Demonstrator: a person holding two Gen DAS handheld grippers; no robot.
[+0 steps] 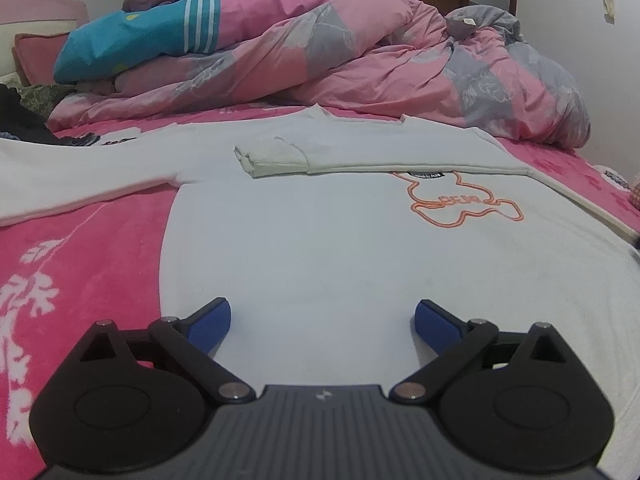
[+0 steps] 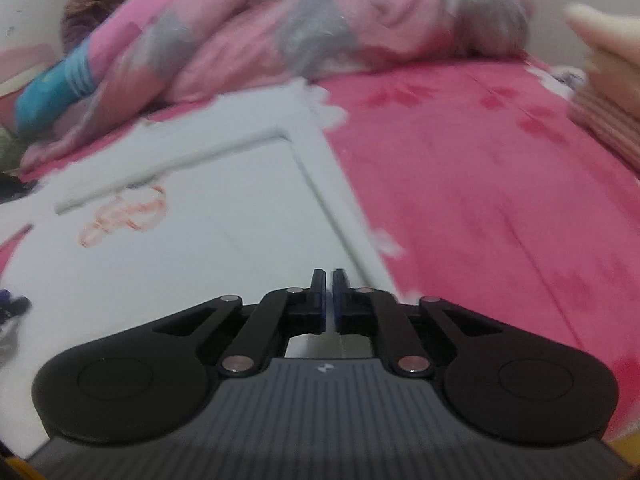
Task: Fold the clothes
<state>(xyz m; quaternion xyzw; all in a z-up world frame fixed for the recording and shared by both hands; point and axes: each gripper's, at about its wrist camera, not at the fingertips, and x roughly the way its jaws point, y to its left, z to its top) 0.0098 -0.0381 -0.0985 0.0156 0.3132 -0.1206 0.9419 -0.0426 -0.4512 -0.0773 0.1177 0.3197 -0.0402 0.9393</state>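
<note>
The right gripper [image 2: 328, 294] is clenched, its blue pads all but meeting, and nothing can be made out between them; it hangs low over the white sweatshirt [image 2: 192, 248], just inside the garment's right-hand folded edge [image 2: 340, 216], which runs away from the fingertips toward the pink duvet [image 2: 280, 28]. The view is smeared, so whether a thin layer of cloth is pinched cannot be told. The left gripper [image 1: 323, 322] is released, jaws spread wide with bare white cloth showing between them, poised above the sweatshirt's lower body near the hem. Taking the sweatshirt as landmark: it lies flat on the pink bedspread [image 1: 80, 248], neck toward the duvet, hem toward both claws, so its long axis runs straight ahead of them. One sleeve [image 1: 360, 158] is already folded across the chest above the orange outline print [image 1: 468, 208]; the other sleeve [image 1: 72, 176] stretches out sideways beyond the sweatshirt's left edge. That unfolded sleeve lies up and to the left of the left gripper, well apart from the right one, so the left hand is the nearer and looks best placed to bring it across.
</note>
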